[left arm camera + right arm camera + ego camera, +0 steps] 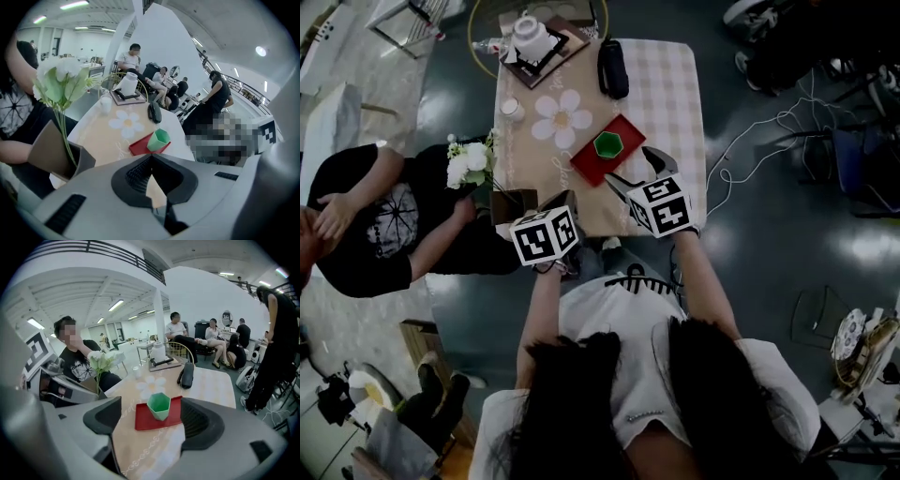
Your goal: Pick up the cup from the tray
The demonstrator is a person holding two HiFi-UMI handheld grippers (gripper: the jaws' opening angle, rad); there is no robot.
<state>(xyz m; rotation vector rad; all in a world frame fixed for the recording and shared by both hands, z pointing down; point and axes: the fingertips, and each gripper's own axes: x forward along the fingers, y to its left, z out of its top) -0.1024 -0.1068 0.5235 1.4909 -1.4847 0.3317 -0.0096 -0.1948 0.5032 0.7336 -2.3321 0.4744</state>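
A green hexagonal cup (607,144) stands upright on a red tray (623,131) near the middle of the table. In the right gripper view the cup (159,405) and tray (142,422) lie just ahead of my right gripper (152,420), whose jaws stand wide open with nothing between the pads. From above, the right gripper (639,172) hovers at the tray's near right corner. My left gripper (563,202) is held off the tray's near left side; in its own view the left gripper (151,159) has its pad tips touching and holds nothing, with the cup (159,140) farther off.
White flowers (472,161) in a brown holder (514,204) stand at the table's left edge. A black case (612,67), a small white cup (512,109), a flower-shaped mat (562,117) and a white pot (530,37) lie farther back. A seated person (366,216) is left of the table.
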